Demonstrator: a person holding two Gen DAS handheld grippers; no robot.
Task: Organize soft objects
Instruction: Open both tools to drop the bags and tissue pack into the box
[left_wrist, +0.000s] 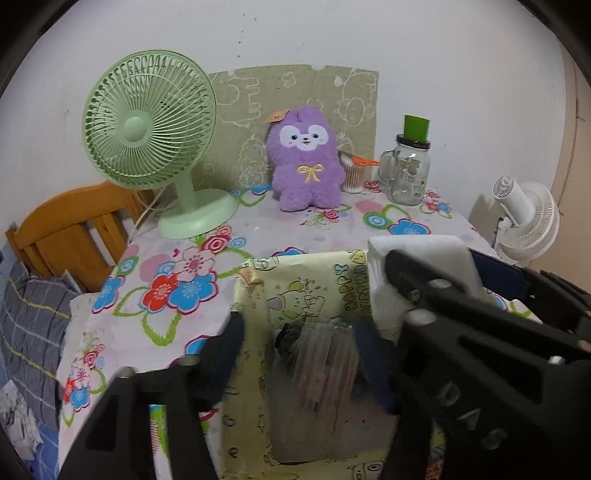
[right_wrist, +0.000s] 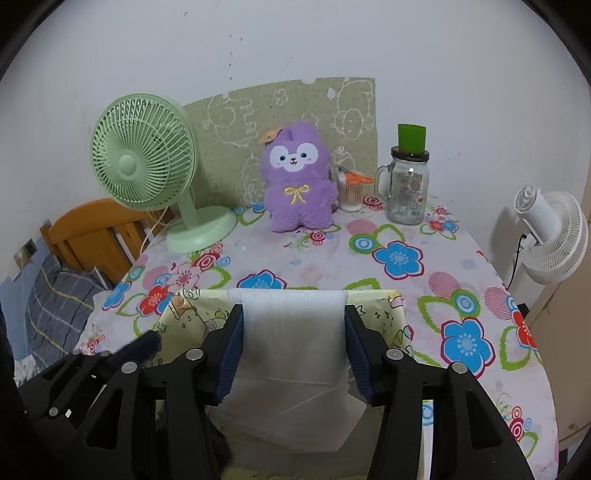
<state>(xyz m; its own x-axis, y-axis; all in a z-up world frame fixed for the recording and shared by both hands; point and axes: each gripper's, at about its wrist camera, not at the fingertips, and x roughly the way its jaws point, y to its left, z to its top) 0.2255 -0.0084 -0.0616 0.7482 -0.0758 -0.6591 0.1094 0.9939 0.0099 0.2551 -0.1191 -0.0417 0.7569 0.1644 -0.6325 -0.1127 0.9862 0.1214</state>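
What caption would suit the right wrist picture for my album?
Right gripper clamps a white foam sheet over the yellow cartoon-print box, purple plush toy watching.

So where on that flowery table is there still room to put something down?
Free: the floral tablecloth between the purple plush and the yellow box, and right of the box. Crowded: the back row, with green fan, plush, swab cup, glass jar.

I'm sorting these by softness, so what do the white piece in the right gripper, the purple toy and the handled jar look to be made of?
White piece: probably soft foam sheet or padded packing, matte and slightly translucent, creasing between the right gripper.
Purple toy: plush fabric, fuzzy pile, embroidered yellow bow.
Handled jar: clear glass by its transparency and highlights; hard, glossy, dark lid.
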